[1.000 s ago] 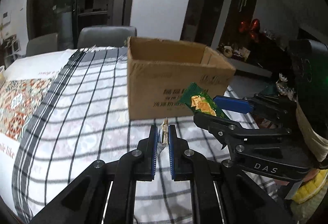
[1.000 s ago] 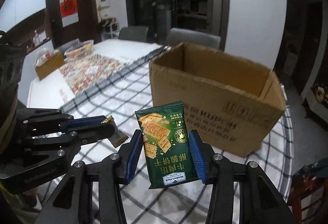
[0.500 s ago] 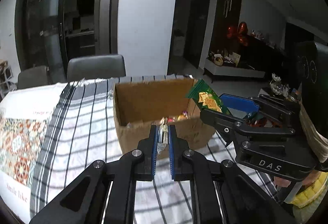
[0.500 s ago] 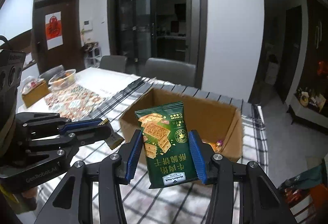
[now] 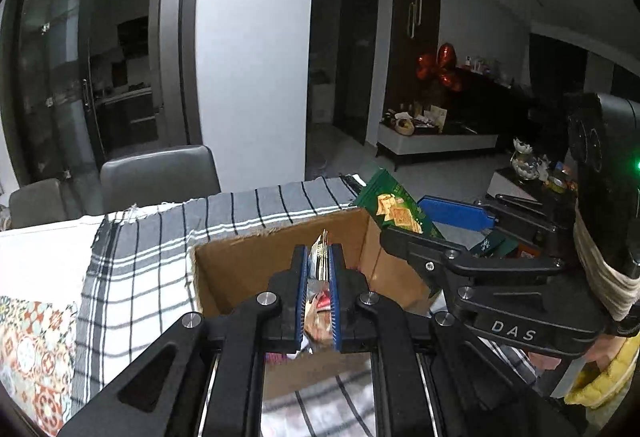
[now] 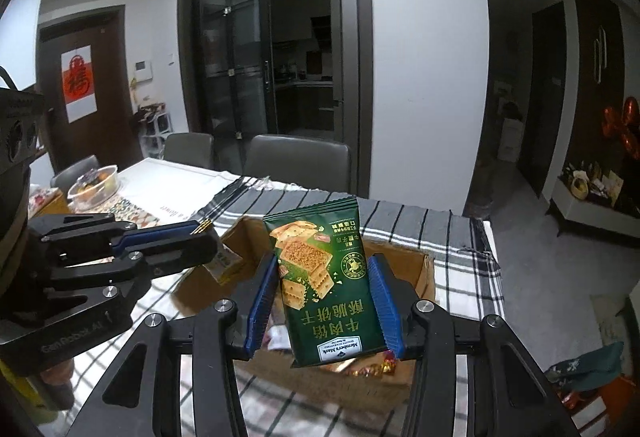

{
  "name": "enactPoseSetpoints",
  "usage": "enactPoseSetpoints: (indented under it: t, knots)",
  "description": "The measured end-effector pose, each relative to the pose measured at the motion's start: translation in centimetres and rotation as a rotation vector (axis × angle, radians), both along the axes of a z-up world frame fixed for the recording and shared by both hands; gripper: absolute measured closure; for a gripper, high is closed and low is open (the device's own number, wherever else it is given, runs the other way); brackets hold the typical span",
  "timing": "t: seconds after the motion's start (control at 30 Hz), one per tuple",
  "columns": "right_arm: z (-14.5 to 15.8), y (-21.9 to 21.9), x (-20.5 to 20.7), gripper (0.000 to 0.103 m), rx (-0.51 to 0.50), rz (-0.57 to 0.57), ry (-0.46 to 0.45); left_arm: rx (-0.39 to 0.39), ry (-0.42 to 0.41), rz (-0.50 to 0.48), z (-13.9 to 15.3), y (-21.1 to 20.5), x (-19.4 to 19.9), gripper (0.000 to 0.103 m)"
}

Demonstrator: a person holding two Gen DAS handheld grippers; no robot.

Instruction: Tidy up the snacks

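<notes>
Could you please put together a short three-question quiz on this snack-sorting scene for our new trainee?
1. True or false: the right gripper holds a green cracker packet.
2. Multiple choice: what is the left gripper clamped on? A) a thin gold-edged snack packet B) a spoon C) nothing
3. Fill in: both grippers are poised over the open ____.

Key: 1 true; 2 A; 3 cardboard box, which stands on a checked tablecloth and already holds wrapped snacks.
</notes>
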State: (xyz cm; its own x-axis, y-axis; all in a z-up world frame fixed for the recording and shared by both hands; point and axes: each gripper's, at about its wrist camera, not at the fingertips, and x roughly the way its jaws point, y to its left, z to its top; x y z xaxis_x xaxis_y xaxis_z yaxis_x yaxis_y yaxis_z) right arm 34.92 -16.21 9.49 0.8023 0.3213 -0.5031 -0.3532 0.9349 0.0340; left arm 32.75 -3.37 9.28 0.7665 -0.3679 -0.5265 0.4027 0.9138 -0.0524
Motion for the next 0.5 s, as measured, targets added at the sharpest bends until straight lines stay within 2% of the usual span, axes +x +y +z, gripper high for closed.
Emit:
enactPoseSetpoints:
  t: [0.03,0.07,0.1,0.13,0.17,0.27,0.43,0.5]
  knots:
    - [-0.2,0.1,0.4,0.055,-0.003,0.0,0.006,0.003,-0.001,0.001,-0.2,-0.1,0.6,0.091]
    - [-0.4,0.1,0.8,0.055,-0.008,-0.009,0.004,0.011,-0.007,0.007,-0.3,-0.2,1.0,0.082]
    - [-0.7,0.0,1.2,0.053,-0.015,-0.022,0.002,0.026,-0.015,0.021,-0.5,-0.2,1.4,0.061]
    - [-0.8,-0.2,1.5,0.045,-0.02,-0.037,0.006,0.033,-0.02,0.038,-0.5,-0.3,1.5,0.052]
    - [-1.0,-0.4,1.7,0.042,-0.02,-0.058,0.013,0.037,-0.026,0.064,-0.7,-0.1,1.7,0.048]
    - [-1.7,-1.2,1.9,0.042,-0.02,-0.105,0.033,0.068,-0.031,0.121,-1.2,0.2,1.4,0.048]
    - [-2.1,-1.8,-0.4,0.042,-0.043,-0.164,0.02,0.104,-0.046,0.204,-1.7,0.7,-1.6,0.046]
    - [-1.9,-1.8,-2.0,0.037,-0.038,-0.189,0.01,0.085,-0.038,0.229,-1.6,1.2,-3.0,0.04]
